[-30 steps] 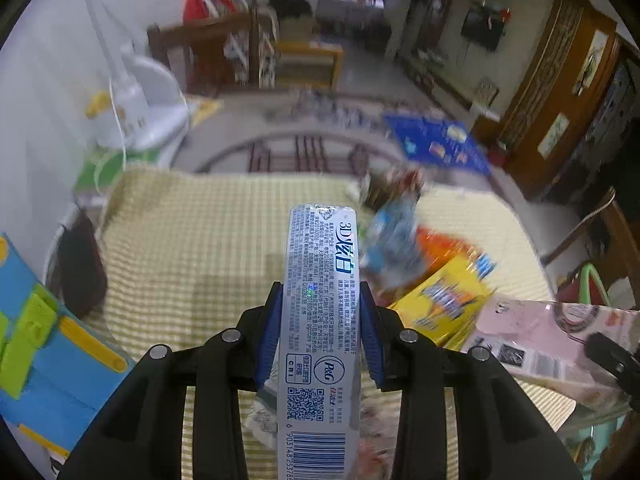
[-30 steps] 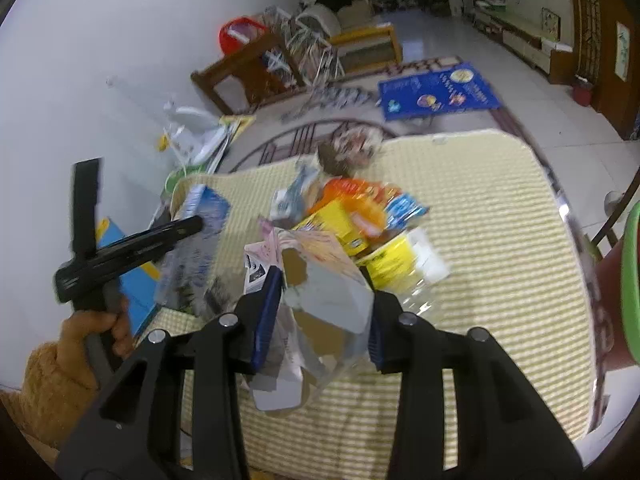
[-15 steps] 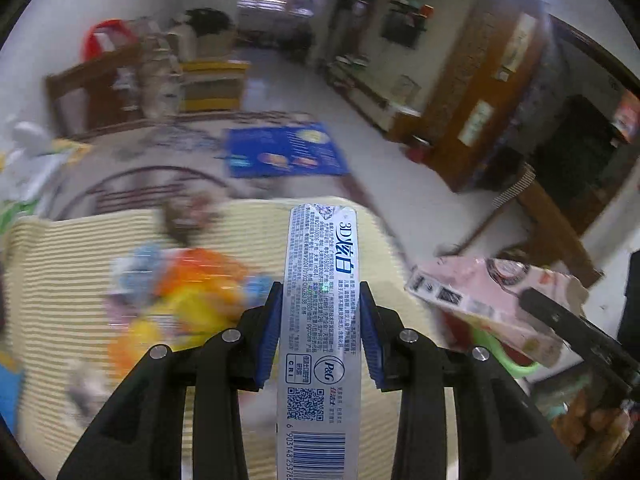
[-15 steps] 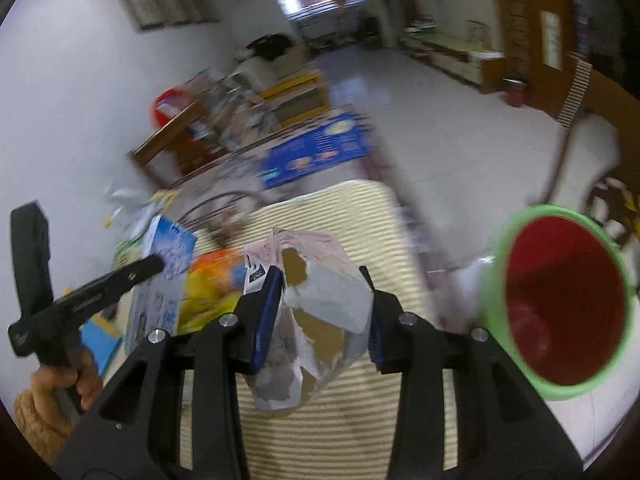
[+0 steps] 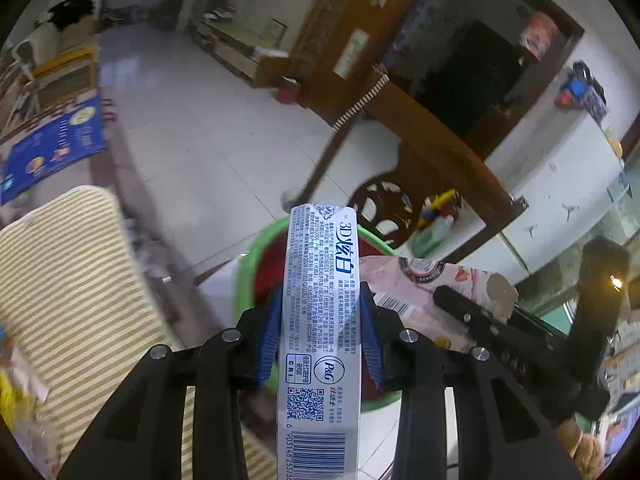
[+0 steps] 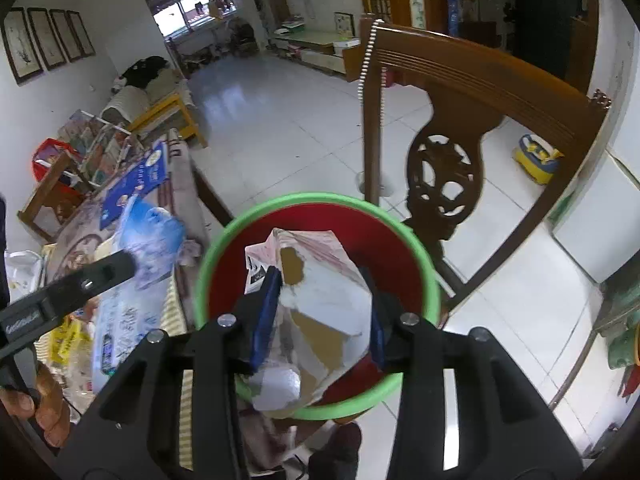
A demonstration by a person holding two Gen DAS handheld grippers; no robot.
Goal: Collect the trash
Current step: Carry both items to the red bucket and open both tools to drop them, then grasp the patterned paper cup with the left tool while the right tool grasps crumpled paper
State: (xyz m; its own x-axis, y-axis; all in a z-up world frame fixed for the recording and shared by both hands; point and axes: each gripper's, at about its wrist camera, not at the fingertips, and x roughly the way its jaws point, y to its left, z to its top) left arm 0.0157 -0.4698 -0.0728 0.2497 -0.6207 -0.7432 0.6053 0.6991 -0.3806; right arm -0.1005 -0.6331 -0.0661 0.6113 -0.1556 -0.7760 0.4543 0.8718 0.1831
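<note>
My left gripper is shut on a long silver-blue toothpaste box and holds it over the near rim of a red bin with a green rim. My right gripper is shut on a torn pink and white carton, directly above the same bin. The carton and the right gripper also show at the right in the left wrist view. The toothpaste box and the left gripper show at the left in the right wrist view.
The table with a yellow striped cloth lies left of the bin, with wrappers on it. A carved wooden chair stands just behind the bin. Tiled floor stretches beyond.
Both grippers have swung right, away from the table and the pile of wrappers, to over the red bin. Each still holds its item.
</note>
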